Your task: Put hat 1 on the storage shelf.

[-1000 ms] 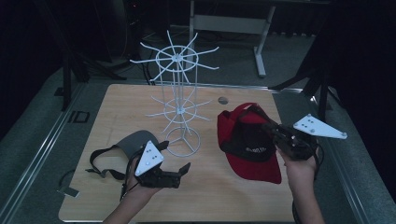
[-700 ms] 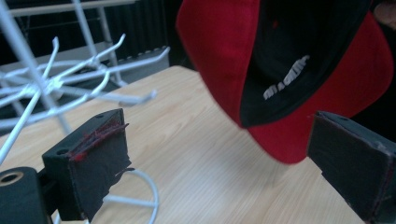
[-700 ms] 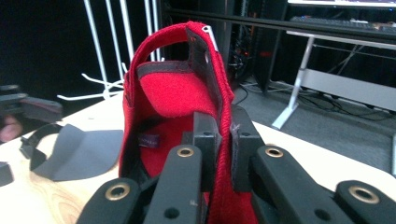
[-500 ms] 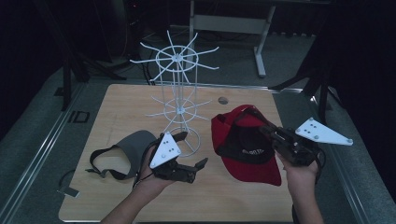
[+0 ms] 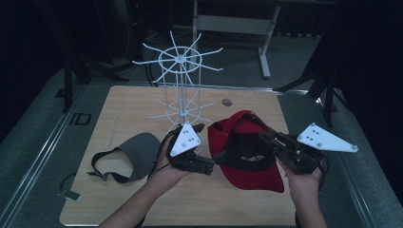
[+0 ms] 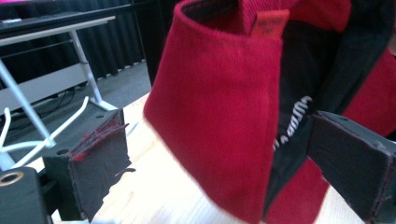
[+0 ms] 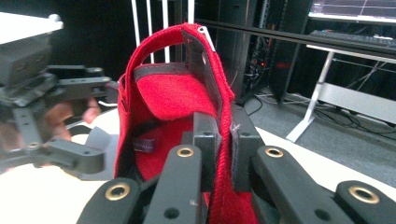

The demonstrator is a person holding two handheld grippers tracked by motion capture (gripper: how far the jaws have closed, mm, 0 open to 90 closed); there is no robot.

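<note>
since a second ago the left gripper (image 5: 209,164) has swung right, away from the grey visor (image 5: 138,154), up to the red cap (image 5: 247,152). its jaws stand wide open, with the cap's near left edge hanging between them, touching neither pad (image 6: 100,158). the right gripper (image 5: 266,137) has its jaws clamped on the cap's rim, the fabric pinched between the pads (image 7: 205,135), lifting that side off the wooden table (image 5: 123,104). the white wire rack (image 5: 180,90) stands just beyond the cap.
</note>
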